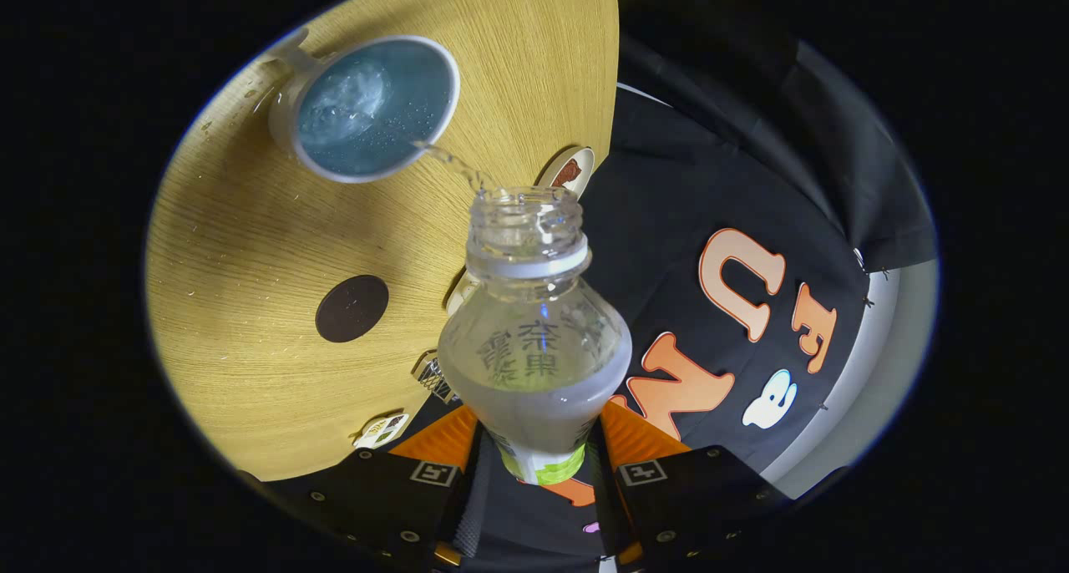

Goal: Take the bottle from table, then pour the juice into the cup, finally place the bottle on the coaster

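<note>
Bottle [534, 339]: a clear plastic bottle, uncapped, clamped between the two fingers of the tool [539, 473], which press on its lower body from either side just above a band of green label. The bottle is tipped forward, away from the fingers, its threaded neck and open mouth pointing toward the cup. It is partly filled with a pale, cloudy liquid that pools in the shoulder and lower body; faint printed characters show on the shoulder.

Stream [451, 162]: a thin thread of liquid leaves the mouth of the bottle and arcs to the near rim of the cup, entering just inside it.

Cup [367, 109]: a white cup with a handle on its far side, standing on the wooden surface [242, 247] beyond the bottle's mouth. It holds liquid that appears bluish, with ripples and bubbles on top. A few drops lie on the surface near the handle.

Coaster [352, 308]: a dark round disc lying flat on the surface, well apart from the cup and beside the bottle's shoulder, with nothing on it.

Other items: a small round card [569, 170] with a brown picture sits at the edge of the surface just behind the bottle's mouth. Two small flat printed items [382, 430] lie near the surface's edge close to the left finger; their nature cannot be made out.
</note>
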`<state>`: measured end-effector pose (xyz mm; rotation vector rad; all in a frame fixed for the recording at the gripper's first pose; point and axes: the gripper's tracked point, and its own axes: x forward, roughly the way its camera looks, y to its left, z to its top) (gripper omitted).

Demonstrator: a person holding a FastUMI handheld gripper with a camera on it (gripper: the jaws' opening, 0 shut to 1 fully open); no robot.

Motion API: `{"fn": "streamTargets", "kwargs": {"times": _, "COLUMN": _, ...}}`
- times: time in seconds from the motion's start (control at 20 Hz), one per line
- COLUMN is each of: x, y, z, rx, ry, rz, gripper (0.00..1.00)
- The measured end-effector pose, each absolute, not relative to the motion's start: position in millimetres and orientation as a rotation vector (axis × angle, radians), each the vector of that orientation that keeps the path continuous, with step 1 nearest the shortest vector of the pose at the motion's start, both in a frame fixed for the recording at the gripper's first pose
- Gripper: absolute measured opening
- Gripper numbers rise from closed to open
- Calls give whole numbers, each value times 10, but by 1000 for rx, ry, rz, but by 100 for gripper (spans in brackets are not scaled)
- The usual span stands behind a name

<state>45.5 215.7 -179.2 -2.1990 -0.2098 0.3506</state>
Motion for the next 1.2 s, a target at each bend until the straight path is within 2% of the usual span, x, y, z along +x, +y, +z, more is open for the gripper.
{"fn": "streamTargets", "kwargs": {"times": 1.2, "x": 357, "y": 2224, "z": -1723, "rx": -2231, "ry": -242, "rz": 354, "gripper": 55}}
